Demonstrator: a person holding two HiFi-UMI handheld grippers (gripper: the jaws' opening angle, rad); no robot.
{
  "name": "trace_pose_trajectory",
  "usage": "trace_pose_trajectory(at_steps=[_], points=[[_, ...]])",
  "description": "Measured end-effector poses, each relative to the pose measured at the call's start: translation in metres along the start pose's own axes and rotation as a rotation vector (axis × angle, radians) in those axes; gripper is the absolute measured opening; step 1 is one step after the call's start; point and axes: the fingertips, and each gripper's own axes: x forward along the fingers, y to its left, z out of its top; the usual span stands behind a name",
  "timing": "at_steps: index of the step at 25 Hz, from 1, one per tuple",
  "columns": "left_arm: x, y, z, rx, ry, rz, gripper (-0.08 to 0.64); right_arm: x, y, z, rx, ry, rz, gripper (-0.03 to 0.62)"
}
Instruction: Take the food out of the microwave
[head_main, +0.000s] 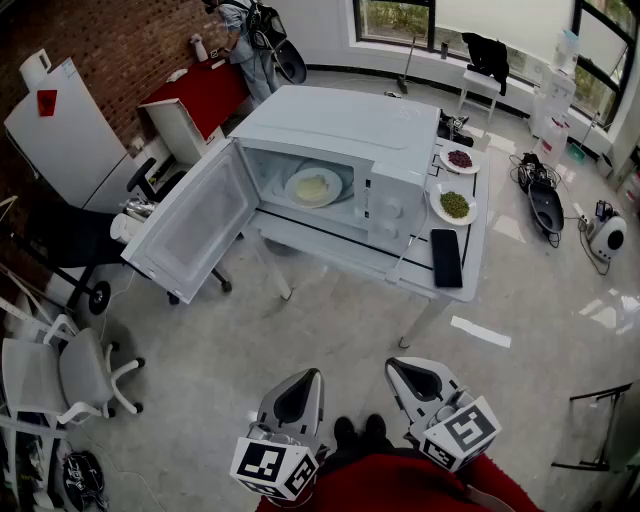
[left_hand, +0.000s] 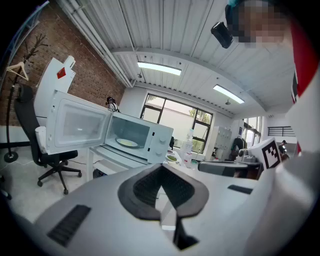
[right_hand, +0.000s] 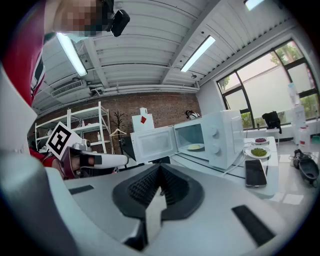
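- My left gripper and right gripper are both closed on nothing. I hold them low by my body, well apart from the white tabletop, with bare floor between.
- The white microwave stands on that tabletop with its hinged door swung wide open, so I judge the opening step done.
- The round white plate of pale yellow food sits inside the cavity; nothing has been taken out yet.
- What I judge is left: move in, open a gripper, take the plate's rim, draw it out and set it down. A likely spot is near the black phone and the plate of green food beside the microwave.
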Motion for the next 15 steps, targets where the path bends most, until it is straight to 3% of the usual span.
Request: trace_pose_trajectory(at_steps=[15], points=[[-0.0004, -0.0079, -0.0087, -0.029, 0.016, 0.02, 0.008, -0.0084, -0.0023, -0.0006, 0.003, -0.005, 0.027, 0.009]])
